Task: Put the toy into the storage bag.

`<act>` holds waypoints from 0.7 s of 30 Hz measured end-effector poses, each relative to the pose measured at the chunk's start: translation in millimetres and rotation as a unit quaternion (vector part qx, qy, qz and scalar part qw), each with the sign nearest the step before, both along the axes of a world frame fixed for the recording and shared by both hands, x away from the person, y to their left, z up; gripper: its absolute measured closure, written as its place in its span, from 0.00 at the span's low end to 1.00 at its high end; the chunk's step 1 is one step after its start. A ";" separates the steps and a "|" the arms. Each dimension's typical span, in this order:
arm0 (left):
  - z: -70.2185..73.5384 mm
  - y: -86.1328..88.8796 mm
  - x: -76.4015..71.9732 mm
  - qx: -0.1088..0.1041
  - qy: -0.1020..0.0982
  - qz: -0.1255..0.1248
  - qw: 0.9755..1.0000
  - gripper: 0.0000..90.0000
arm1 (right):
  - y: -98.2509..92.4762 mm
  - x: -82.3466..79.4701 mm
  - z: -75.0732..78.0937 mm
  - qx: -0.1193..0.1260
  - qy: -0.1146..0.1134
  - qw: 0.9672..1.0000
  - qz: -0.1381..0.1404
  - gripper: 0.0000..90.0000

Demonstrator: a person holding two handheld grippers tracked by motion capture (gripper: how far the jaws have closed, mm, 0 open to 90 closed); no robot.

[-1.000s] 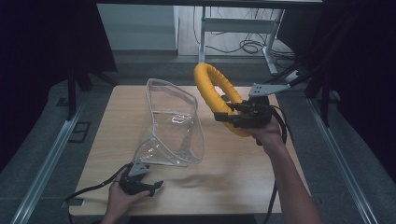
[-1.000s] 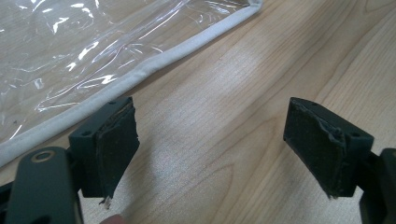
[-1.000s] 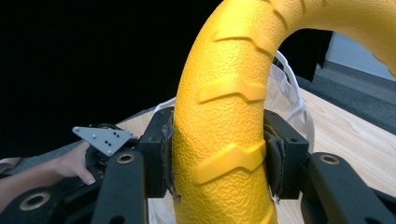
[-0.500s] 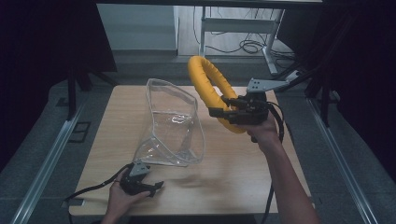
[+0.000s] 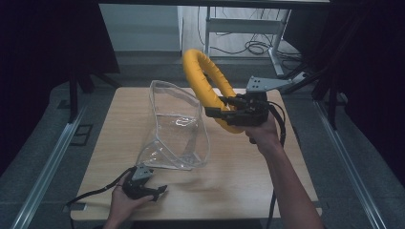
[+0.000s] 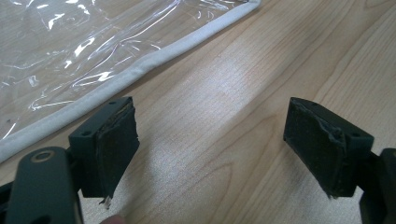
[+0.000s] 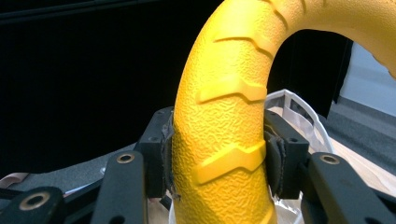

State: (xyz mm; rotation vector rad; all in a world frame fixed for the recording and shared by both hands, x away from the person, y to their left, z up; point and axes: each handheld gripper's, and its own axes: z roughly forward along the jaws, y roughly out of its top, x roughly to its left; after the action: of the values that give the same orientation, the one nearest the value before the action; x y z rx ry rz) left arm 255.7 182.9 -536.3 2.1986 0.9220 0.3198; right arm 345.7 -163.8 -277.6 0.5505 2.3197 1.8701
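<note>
A yellow rubber ring (image 5: 206,82) with tyre-like tread is held up in the air over the right half of the table, and my right gripper (image 5: 216,110) is shut on its lower part. In the right gripper view both pads press the sides of the yellow ring (image 7: 224,135). A clear plastic bag (image 5: 175,129) with a white fabric rim stands open just left of the ring. My left gripper (image 5: 155,190) rests open near the table's front edge, just in front of the bag. In the left gripper view its pads (image 6: 109,140) stand wide apart over bare wood, the clear bag's white rim (image 6: 140,70) lying beyond them.
The wooden table (image 5: 239,176) has bare room at its front right. Metal rails run along the floor at both sides (image 5: 43,171). A desk frame with cables (image 5: 248,28) stands behind the table.
My right gripper has carried the yellow ring up and to the left, toward the bag's open mouth. The left gripper and the bag have stayed put.
</note>
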 end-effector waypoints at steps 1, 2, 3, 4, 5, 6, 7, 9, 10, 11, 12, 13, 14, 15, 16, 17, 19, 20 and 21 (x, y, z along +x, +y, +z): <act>-0.1 -0.1 0.0 -0.001 0.000 0.000 1.000 0.20 | 0.9 -0.8 1.1 0.001 -0.002 1.000 0.001 0.56; -0.1 -0.1 0.0 -0.001 0.000 0.000 1.000 0.20 | 2.1 -1.9 2.7 0.003 -0.006 1.000 0.002 0.56; -0.1 -0.1 0.0 -0.001 0.000 0.000 1.000 0.20 | 2.7 -2.5 3.7 0.005 -0.007 1.000 0.003 0.56; -0.2 -0.3 -0.1 -0.002 0.000 0.001 1.000 0.20 | 3.8 -3.5 5.2 0.008 -0.009 1.000 0.005 0.56; -0.3 -0.4 -0.2 -0.003 0.000 0.001 1.000 0.20 | 5.2 -4.7 7.2 0.011 -0.011 1.000 0.006 0.56; -0.3 -0.4 -0.2 -0.002 0.000 0.001 1.000 0.20 | 6.6 -5.7 8.6 0.012 -0.015 1.000 0.006 0.56; -0.3 -0.4 -0.2 -0.002 0.000 0.001 1.000 0.20 | 7.9 -6.5 9.7 0.014 -0.015 1.000 0.008 0.56; -0.2 -0.3 -0.2 -0.002 0.000 0.001 1.000 0.20 | 11.5 -8.5 12.7 0.017 -0.020 1.000 0.011 0.56; -0.1 -0.2 -0.3 -0.002 0.000 0.001 1.000 0.20 | 12.7 -9.1 13.5 0.017 -0.021 1.000 0.012 0.56; 0.0 -0.1 -0.3 -0.002 0.000 0.001 1.000 0.20 | 14.4 -10.2 14.4 0.020 -0.021 0.999 0.014 0.56; 0.1 -0.1 -0.3 -0.002 0.000 0.001 1.000 0.20 | 15.9 -11.1 15.3 0.020 -0.023 0.999 0.016 0.56; 0.0 -0.1 -0.3 -0.002 0.000 0.001 1.000 0.20 | 17.4 -12.2 16.1 0.022 -0.022 0.999 0.018 0.56; 0.0 0.0 -0.3 -0.002 0.000 0.000 1.000 0.20 | 19.0 -13.4 16.7 0.027 -0.024 0.999 0.023 0.56; -0.1 0.0 -0.3 -0.002 0.000 0.001 1.000 0.20 | 20.0 -14.4 17.2 0.029 -0.027 0.999 0.028 0.56; -0.1 0.0 -0.2 -0.001 0.000 0.000 1.000 0.20 | 20.7 -14.9 17.4 0.031 -0.029 0.999 0.033 0.56; -0.2 -0.1 -0.2 -0.002 0.000 0.000 1.000 0.20 | 21.7 -16.0 17.8 0.034 -0.028 0.998 0.038 0.56; -0.3 -0.2 -0.2 -0.002 0.001 0.000 1.000 0.20 | 24.2 -17.2 18.4 0.041 -0.029 0.998 0.045 0.56; -0.4 -0.2 -0.2 -0.001 0.001 0.000 1.000 0.20 | 25.6 -17.7 18.8 0.042 -0.028 0.998 0.048 0.56; -0.4 -0.3 -0.2 -0.001 0.001 0.000 1.000 0.20 | 27.3 -18.1 18.9 0.043 -0.028 0.997 0.050 0.56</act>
State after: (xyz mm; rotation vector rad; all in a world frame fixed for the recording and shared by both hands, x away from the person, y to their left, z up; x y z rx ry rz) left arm 255.5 182.7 -536.7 2.1970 0.9230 0.3163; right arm 327.6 -136.5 -258.7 0.3919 2.2806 2.0114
